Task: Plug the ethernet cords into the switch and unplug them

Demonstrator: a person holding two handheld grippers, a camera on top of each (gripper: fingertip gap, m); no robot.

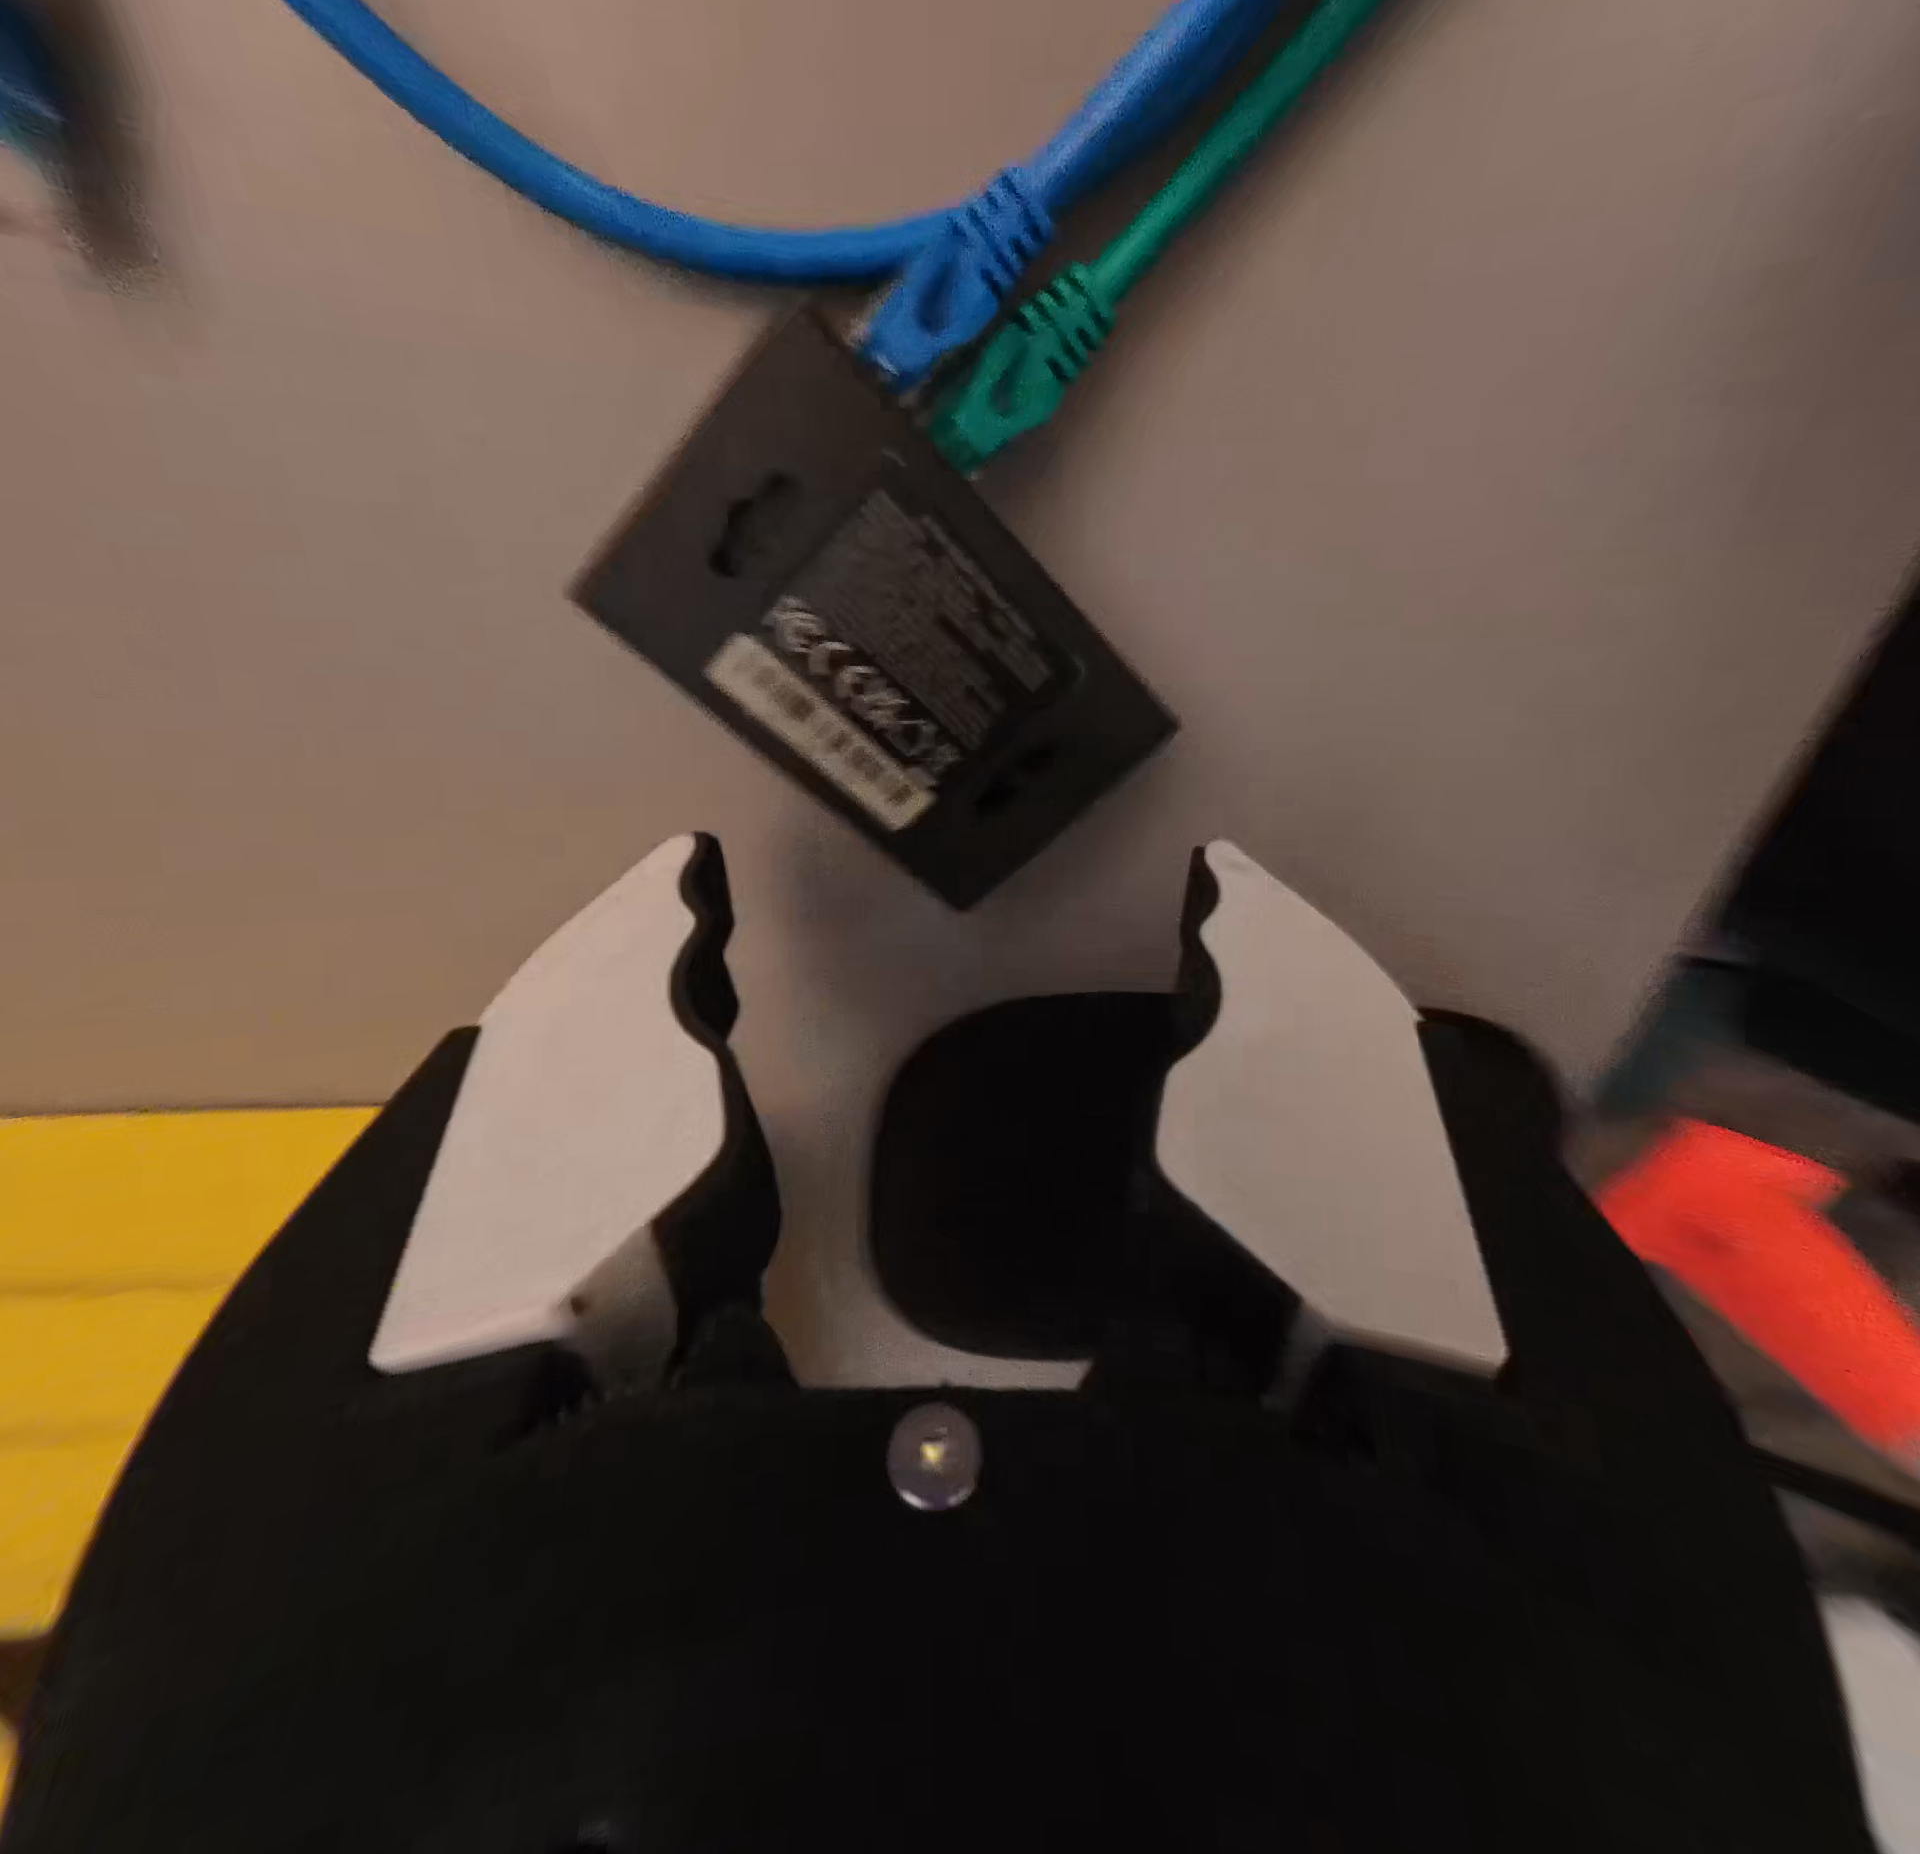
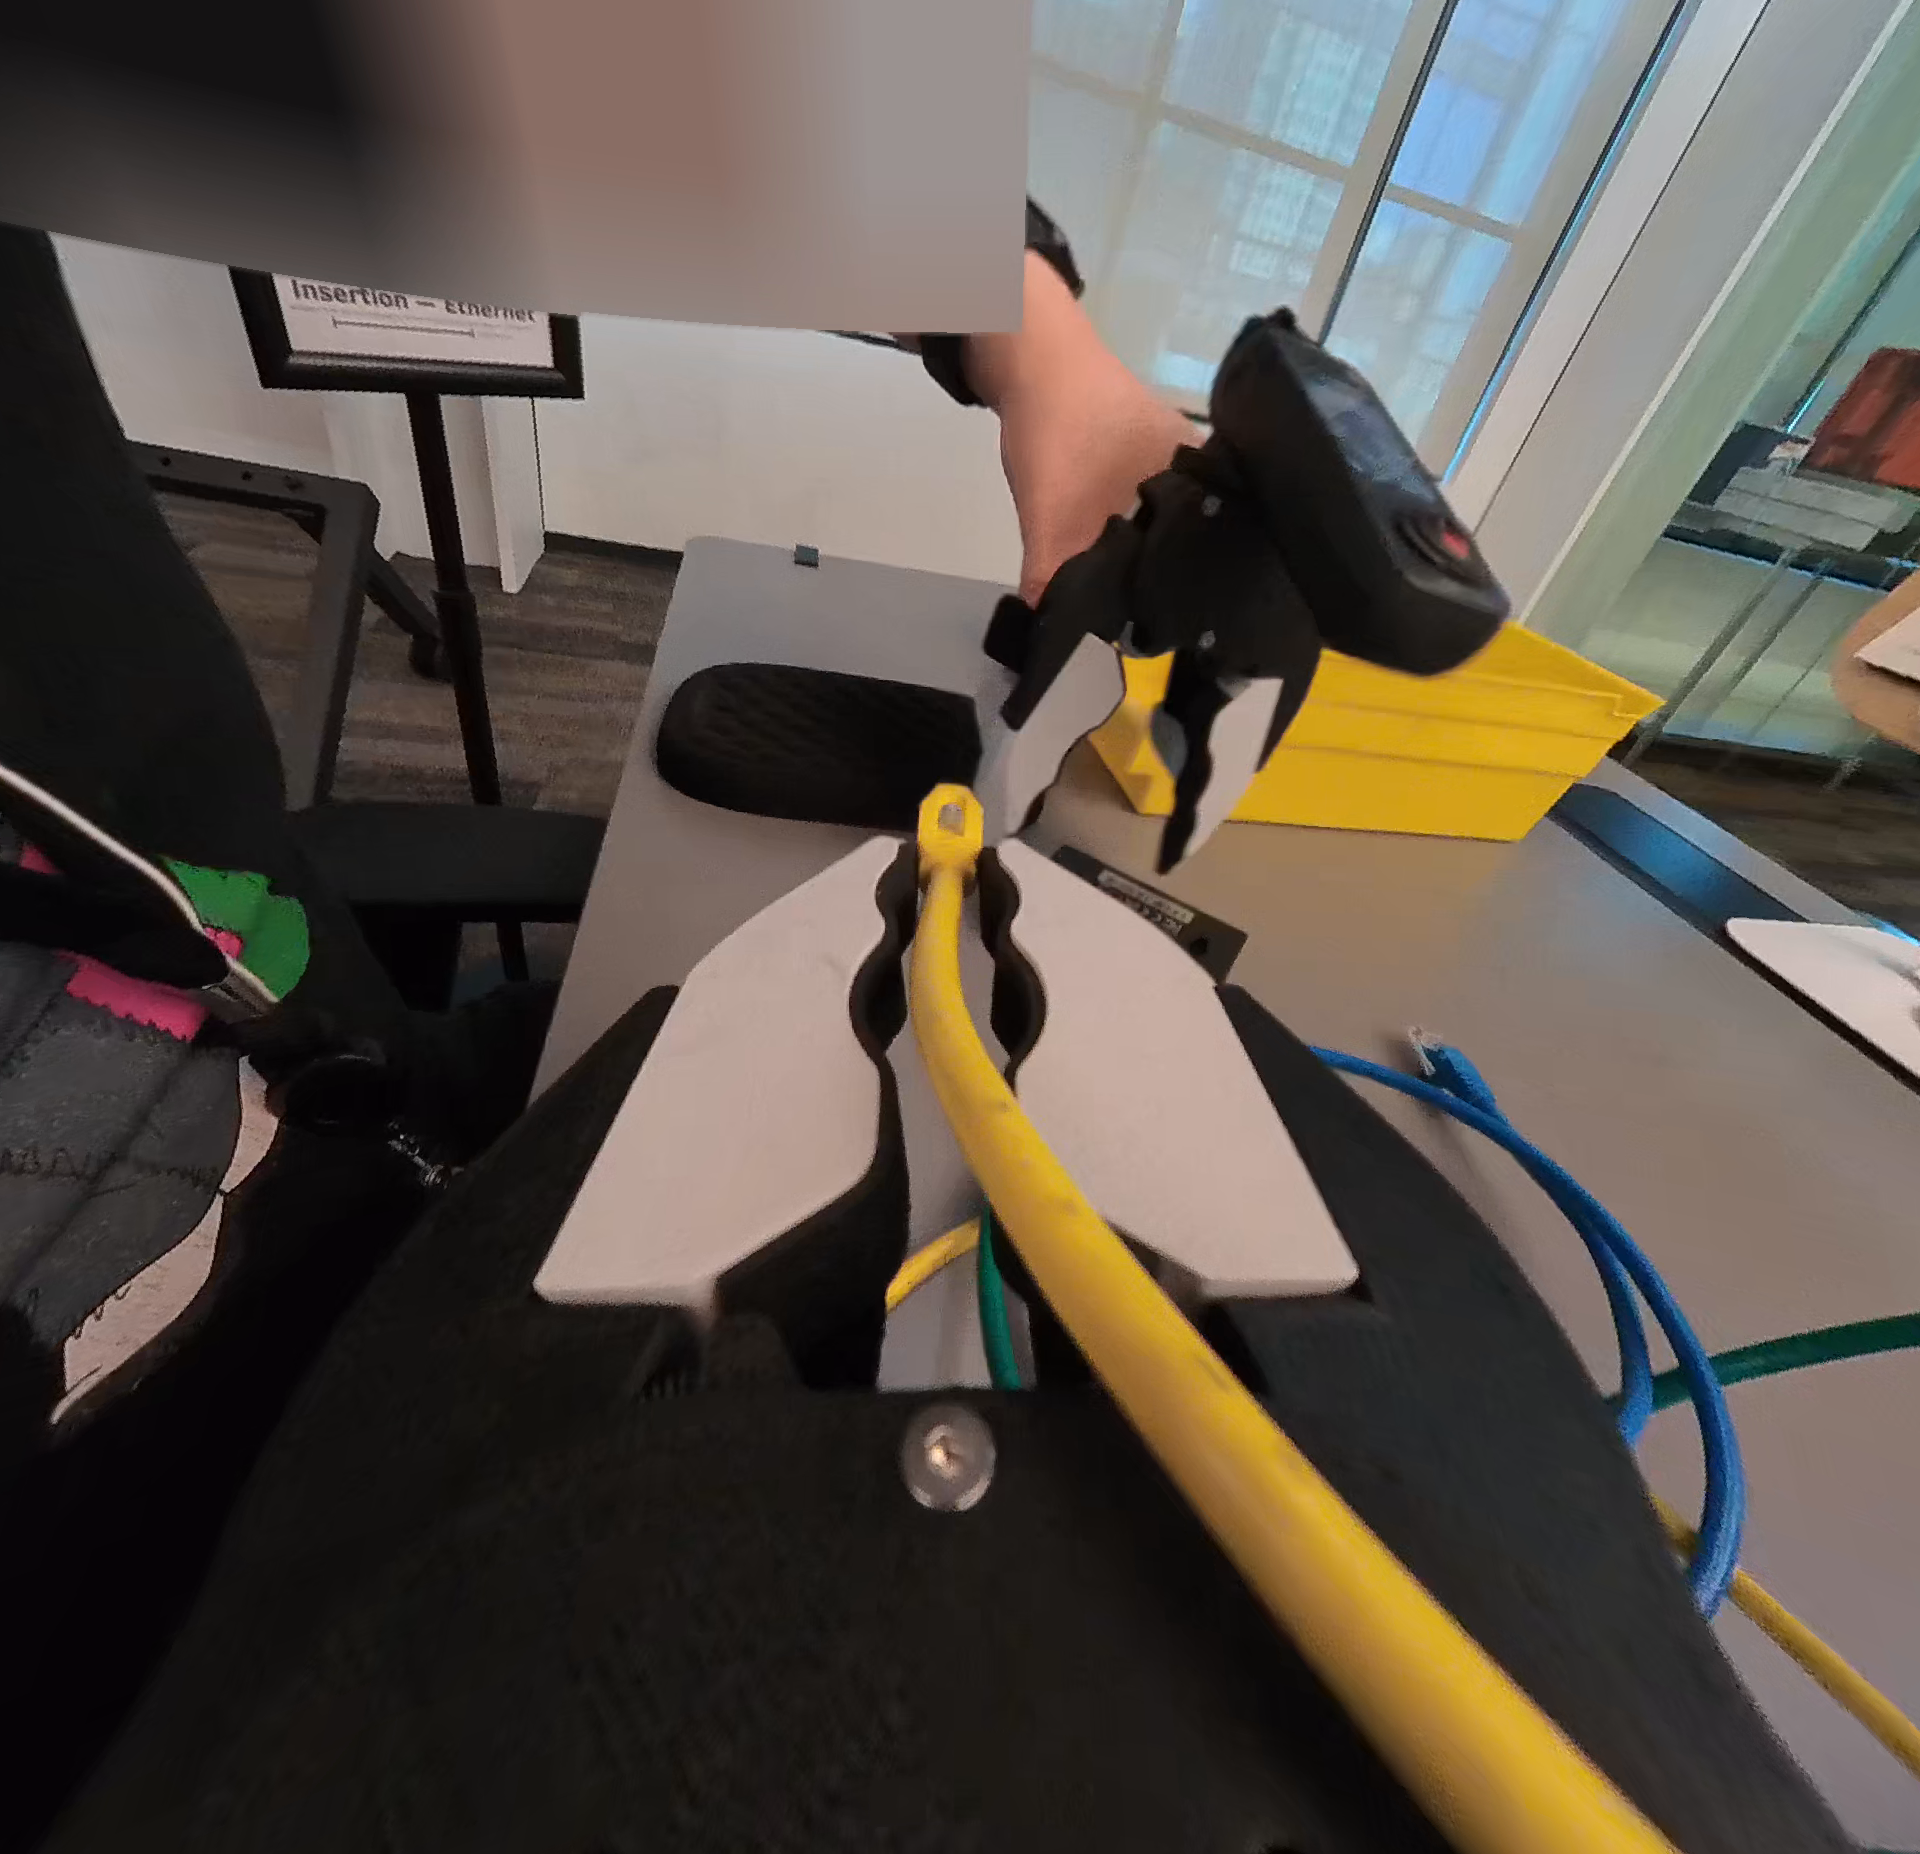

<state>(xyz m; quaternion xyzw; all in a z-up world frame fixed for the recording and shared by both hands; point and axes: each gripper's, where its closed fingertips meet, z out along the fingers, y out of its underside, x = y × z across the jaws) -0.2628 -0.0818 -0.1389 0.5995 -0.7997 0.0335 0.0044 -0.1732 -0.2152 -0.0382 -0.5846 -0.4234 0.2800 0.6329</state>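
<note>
A black switch (image 1: pixel 873 620) lies label side up on the grey table (image 1: pixel 312 609). A blue cord (image 1: pixel 951 287) and a green cord (image 1: pixel 1013 381) are plugged into its far edge. My left gripper (image 1: pixel 956 869) is open and empty, just short of the switch's near corner. My right gripper (image 2: pixel 948 848) is shut on a yellow cord (image 2: pixel 940 931) near its plug, which sticks out past the fingertips. The left gripper (image 2: pixel 1101 817) also shows in the right wrist view, hovering over the switch (image 2: pixel 1174 926). A loose blue plug (image 2: pixel 1439 1061) lies on the table.
A yellow bin (image 2: pixel 1423 755) stands behind the switch. A black wrist rest (image 2: pixel 821 739) lies at the table's edge. Blue, green and yellow cords (image 2: pixel 1673 1389) loop on the table to the right. A person's hand (image 2: pixel 1081 464) holds the left gripper. A sign stand (image 2: pixel 447 516) is on the floor.
</note>
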